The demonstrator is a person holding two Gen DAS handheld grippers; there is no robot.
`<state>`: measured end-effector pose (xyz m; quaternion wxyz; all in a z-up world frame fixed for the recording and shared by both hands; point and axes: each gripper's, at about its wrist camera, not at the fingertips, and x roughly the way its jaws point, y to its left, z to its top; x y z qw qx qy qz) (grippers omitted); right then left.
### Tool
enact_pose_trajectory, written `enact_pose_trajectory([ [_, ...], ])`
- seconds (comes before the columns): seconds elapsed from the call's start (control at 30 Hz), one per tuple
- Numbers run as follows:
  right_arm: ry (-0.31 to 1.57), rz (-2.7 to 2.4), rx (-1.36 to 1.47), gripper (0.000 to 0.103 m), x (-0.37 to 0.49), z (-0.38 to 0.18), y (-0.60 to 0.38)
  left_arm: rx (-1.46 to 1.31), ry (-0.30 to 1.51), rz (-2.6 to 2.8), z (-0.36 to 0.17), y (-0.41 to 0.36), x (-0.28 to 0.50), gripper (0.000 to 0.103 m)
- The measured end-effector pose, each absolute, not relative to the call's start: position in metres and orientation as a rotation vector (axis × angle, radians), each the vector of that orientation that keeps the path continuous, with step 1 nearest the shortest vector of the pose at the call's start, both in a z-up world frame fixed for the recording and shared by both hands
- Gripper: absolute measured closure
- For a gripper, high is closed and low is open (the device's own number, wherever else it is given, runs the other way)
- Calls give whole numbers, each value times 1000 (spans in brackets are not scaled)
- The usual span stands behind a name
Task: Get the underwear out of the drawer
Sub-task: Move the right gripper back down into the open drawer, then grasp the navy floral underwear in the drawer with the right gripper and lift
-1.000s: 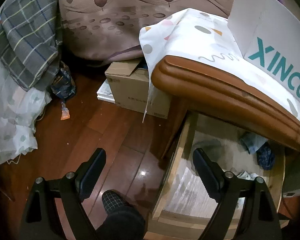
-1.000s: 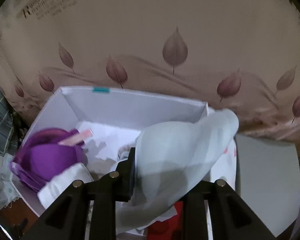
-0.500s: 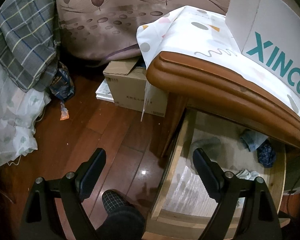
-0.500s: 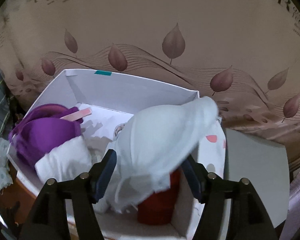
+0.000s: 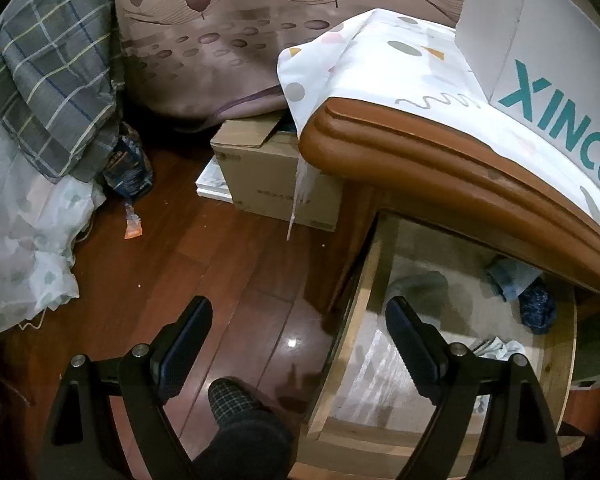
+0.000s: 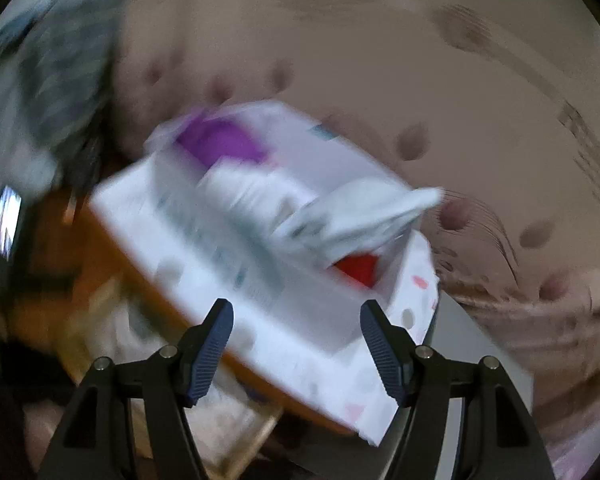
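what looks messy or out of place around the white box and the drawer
A pale garment lies draped over the rim of the white box rather than tucked inside. The wooden drawer stands open with a few small clothes loose at its back. An orange scrap lies on the floor.

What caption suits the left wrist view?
Open left gripper hovers over the wooden drawer holding a dark blue garment.

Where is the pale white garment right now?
In the right wrist view, the pale white garment lies draped over the right end of the white box, above something red, beyond the open right gripper.
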<state>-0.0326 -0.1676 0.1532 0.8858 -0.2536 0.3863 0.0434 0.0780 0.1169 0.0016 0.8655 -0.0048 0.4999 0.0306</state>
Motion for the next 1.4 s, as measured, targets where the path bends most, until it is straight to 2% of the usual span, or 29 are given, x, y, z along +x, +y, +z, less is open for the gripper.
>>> enact_pose_trajectory([
  [0.2,856,216,-639,36,-63,65,-146,-2,1042,58,3,116,78,16],
  [0.23,869,222,-655,38,-62,51,-145,4,1041,57,3,116,77,16],
  [0.3,899,248,-686,49,-58,26,-142,15,1044,50,2,115,78,16],
  [0.37,922,260,-726,53,-52,4,-141,13,1050,40,1,112,77,16],
  [0.67,917,181,-998,53,-20,-86,-137,36,1050,24,0,106,76,16],
  [0.97,980,181,-1045,53,2,-126,-141,93,1064,-5,-5,93,77,16],
  [1.4,1006,120,-977,51,22,-138,-152,109,1069,-35,-8,85,75,16],
])
